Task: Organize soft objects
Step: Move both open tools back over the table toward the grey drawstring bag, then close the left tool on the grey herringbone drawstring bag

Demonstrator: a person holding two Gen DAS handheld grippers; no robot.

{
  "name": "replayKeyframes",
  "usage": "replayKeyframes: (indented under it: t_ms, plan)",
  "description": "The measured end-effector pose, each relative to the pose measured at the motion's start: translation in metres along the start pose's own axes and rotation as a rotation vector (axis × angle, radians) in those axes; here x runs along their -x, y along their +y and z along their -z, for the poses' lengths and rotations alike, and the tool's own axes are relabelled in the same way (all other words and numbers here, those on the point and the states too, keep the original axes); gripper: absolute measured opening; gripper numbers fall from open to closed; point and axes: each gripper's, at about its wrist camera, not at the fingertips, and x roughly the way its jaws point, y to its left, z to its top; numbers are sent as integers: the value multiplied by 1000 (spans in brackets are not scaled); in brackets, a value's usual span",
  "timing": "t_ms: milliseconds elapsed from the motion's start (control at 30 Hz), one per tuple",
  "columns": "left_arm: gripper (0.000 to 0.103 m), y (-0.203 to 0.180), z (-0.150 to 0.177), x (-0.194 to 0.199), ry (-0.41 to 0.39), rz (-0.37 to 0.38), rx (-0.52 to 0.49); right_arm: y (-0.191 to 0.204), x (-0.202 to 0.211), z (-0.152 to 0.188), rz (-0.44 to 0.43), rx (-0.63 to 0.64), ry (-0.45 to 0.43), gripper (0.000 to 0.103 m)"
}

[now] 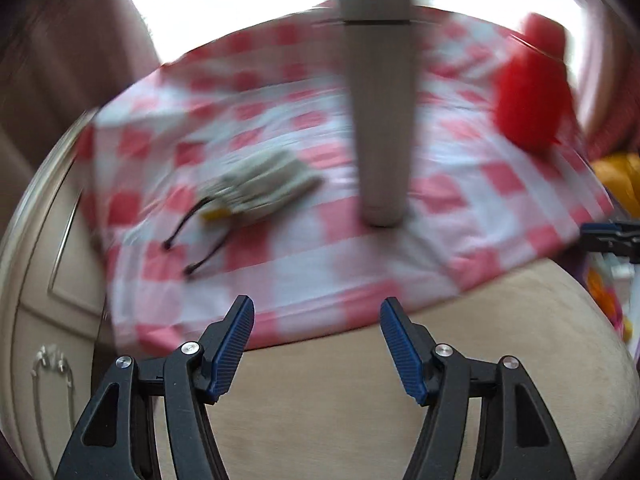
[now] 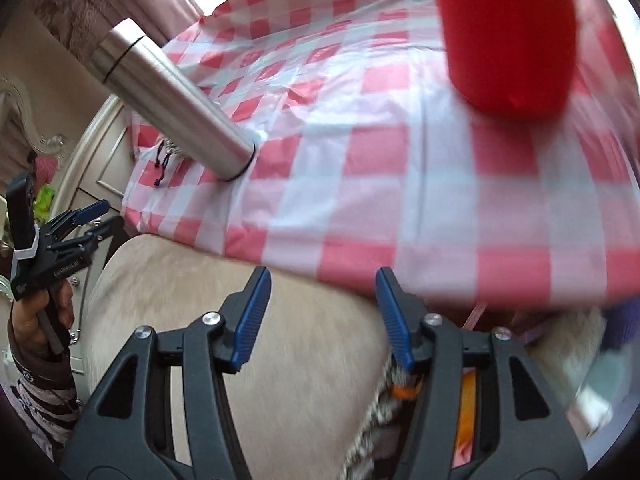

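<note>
The red-and-white checked cloth (image 2: 400, 184) covered the surface, bearing an upright steel flask (image 1: 378, 112), a red soft object (image 2: 508, 36) at its far right, and a grey drawstring pouch (image 1: 260, 188) left of the flask. Nothing looked sorted yet; most of the job seemingly remained. The left gripper (image 1: 316, 344) and right gripper (image 2: 322, 316) hung tilted downward over the beige cushion (image 2: 280, 360), jaws apart and empty.

Both grippers (image 1: 316, 316) (image 2: 322, 290) are black, with ribbed blue pads (image 1: 234, 346) and silver screws; the sleeve (image 2: 44, 396) is brown-and-white patterned.
</note>
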Motion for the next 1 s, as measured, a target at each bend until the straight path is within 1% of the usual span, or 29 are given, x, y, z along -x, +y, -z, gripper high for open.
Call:
replayKeyframes:
  t_ms: [100, 200, 267, 367, 433, 500, 567, 733, 833, 867, 933, 1000]
  plan:
    - [66, 35, -5, -12, 3, -4, 65, 11, -11, -29, 13, 42, 11, 58]
    - [66, 55, -16, -24, 4, -8, 84, 19, -24, -55, 19, 75, 21, 58]
    - [66, 62, -28, -31, -5, -2, 77, 24, -33, -74, 17, 90, 26, 58]
    - [66, 64, -52, -47, -8, -11, 28, 28, -46, -97, 4, 99, 38, 58]
    - [66, 62, -68, -63, 8, 0, -20, 30, -54, -108, 5, 101, 47, 58]
    - [66, 61, -84, -80, 21, -17, -51, 34, -63, -118, -2, 107, 60, 58]
    - [66, 60, -99, -96, 26, 0, -79, 35, -70, -125, -9, 108, 71, 58]
    - [66, 54, -123, -126, 60, 31, -152, 36, -81, -138, -18, 89, 71, 58]
    - [66, 44, -129, -137, 69, 30, -232, 36, -86, -143, -20, 93, 73, 58]
    - [66, 42, -130, -142, 83, 30, -252, 35, -89, -146, -19, 92, 76, 58]
    - [51, 39, -132, -153, 108, 22, -277, 33, -92, -150, -18, 87, 78, 58]
    - [49, 35, -131, -159, 112, 8, -304, 31, -95, -154, -23, 79, 77, 58]
